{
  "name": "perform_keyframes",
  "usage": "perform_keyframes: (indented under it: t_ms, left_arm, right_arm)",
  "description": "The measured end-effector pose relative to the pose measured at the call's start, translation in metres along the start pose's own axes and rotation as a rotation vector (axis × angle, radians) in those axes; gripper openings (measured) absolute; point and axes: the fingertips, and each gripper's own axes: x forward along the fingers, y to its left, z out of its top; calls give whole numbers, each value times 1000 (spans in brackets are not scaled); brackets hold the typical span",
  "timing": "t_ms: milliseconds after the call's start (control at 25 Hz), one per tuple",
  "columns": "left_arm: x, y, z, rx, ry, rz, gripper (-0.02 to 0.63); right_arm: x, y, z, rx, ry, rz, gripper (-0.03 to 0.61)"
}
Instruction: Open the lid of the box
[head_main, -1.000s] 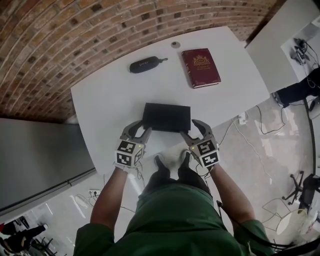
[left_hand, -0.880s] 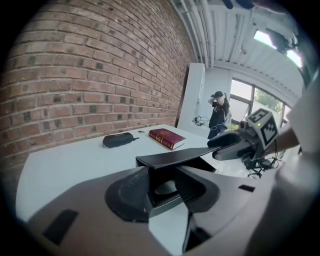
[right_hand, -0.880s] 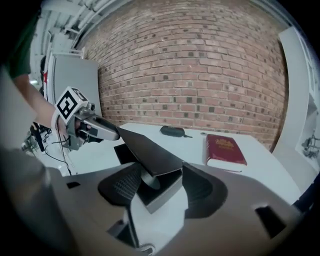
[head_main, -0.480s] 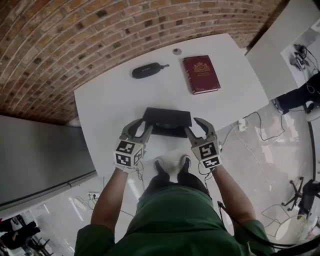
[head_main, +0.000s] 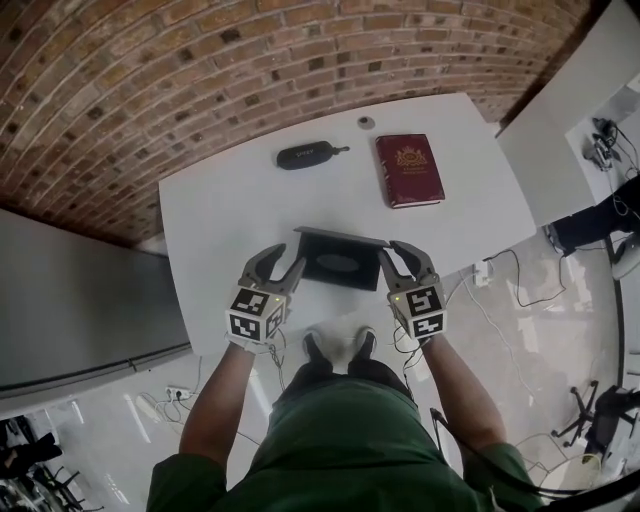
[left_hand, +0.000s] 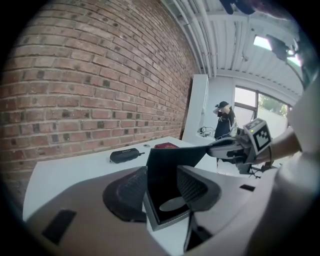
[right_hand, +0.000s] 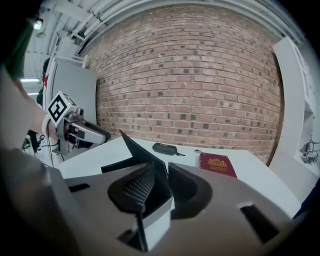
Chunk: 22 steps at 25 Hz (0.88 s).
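i see the white table (head_main: 220, 210) under the black box (head_main: 335, 265), which sits near the front edge, its lid (head_main: 340, 237) tilted up. my left gripper (head_main: 282, 262) straddles the box's left end, jaws opening, pressing nothing. my right gripper (head_main: 400, 255) is closing on the lid's right edge.

A black box (head_main: 338, 264), its lid (head_main: 341, 236) raised, sits on the white table (head_main: 220, 210) before a red book (head_main: 409, 170) and black case (head_main: 310, 155).
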Motion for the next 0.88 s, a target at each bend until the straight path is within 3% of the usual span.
perform_keyframes:
  t_ms: [360, 880]
  left_arm:
    - [-20, 9, 0, -23, -24, 40, 179]
    - [-34, 16, 9, -34, -46, 68, 186]
  right_arm:
    - [15, -25, 9, 142, -26, -22, 77]
    - [43, -53, 8, 250, -1, -26, 63]
